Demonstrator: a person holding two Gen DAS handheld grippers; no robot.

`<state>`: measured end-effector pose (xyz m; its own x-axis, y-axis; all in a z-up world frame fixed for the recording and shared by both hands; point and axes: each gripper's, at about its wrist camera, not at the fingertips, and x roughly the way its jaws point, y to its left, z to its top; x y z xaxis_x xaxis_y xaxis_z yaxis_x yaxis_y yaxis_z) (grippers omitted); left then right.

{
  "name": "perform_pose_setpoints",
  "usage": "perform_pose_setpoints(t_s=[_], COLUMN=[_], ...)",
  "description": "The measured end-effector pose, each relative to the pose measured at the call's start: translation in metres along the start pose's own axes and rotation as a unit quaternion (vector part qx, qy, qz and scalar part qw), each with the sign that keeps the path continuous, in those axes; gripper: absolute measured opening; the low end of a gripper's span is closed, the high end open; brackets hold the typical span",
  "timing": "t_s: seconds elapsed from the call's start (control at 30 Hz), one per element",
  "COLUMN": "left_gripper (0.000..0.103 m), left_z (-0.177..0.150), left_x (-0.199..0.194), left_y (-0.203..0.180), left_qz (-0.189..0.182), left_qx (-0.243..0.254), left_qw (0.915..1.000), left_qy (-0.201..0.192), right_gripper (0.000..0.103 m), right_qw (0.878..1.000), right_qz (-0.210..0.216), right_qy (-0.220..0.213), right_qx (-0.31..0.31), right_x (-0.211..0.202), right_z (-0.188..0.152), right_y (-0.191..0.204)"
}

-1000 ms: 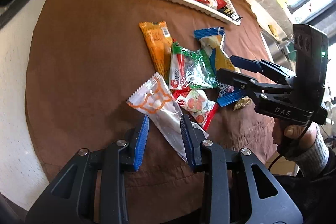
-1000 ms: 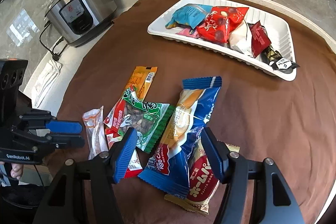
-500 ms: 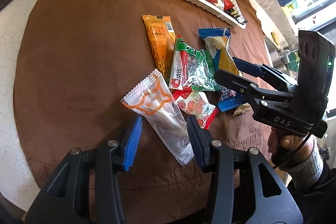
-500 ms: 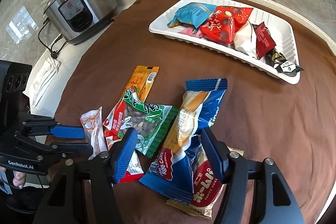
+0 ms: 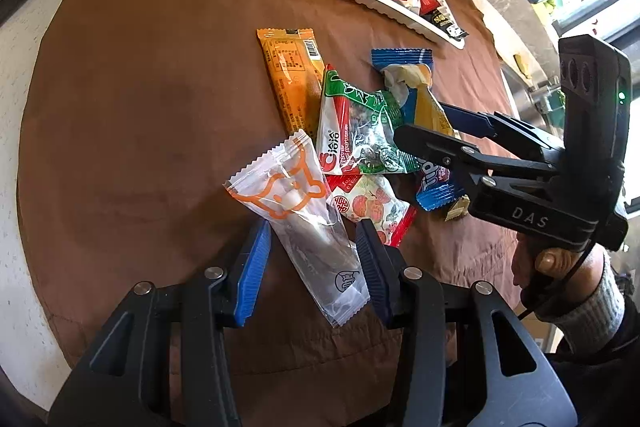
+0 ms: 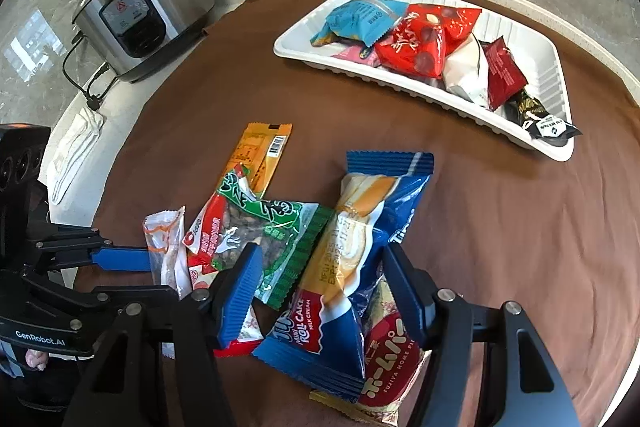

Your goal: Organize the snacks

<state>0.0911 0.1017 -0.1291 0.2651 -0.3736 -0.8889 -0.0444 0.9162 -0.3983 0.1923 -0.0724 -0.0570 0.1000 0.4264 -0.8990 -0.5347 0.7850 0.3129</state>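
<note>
The brown cloth [image 6: 500,227] has lots of bare room on its far left side. The white tray [image 6: 532,143] sits near its back edge. The snack pile (six packs) lies in front. Both the left gripper [image 5: 312,259] and right gripper [image 6: 320,283] are spread wide around a pack: clear pack [image 5: 304,223], blue pack [image 6: 360,247]. They have moved closer than before.
</note>
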Motion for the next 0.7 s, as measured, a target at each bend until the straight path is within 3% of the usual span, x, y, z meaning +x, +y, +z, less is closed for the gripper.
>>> perform_pose_setpoints(t_s=[0.23, 0.53, 0.6, 0.7], left_gripper=[0.042, 0.042, 0.04, 0.029], left_z=[-0.001, 0.0, 0.0, 0.0], left_x=[0.0, 0.002, 0.001, 0.0], left_y=[-0.003, -0.004, -0.003, 0.003], left_qz=[0.003, 0.005, 0.004, 0.003], left_qx=[0.022, 0.042, 0.041, 0.031], left_qw=[0.9997, 0.9991, 0.9991, 0.9995], left_qy=[-0.001, -0.006, -0.009, -0.01], right_gripper=[0.044, 0.036, 0.034, 0.033], right_qw=[1.0, 1.0, 0.999, 0.999], right_qz=[-0.007, 0.003, 0.008, 0.015], right_qy=[0.006, -0.005, -0.007, -0.01], right_qx=[0.014, 0.027, 0.031, 0.038], right_x=[0.002, -0.002, -0.003, -0.006], right_z=[0.0, -0.003, -0.003, -0.003], right_y=[-0.009, -0.016, -0.018, -0.021])
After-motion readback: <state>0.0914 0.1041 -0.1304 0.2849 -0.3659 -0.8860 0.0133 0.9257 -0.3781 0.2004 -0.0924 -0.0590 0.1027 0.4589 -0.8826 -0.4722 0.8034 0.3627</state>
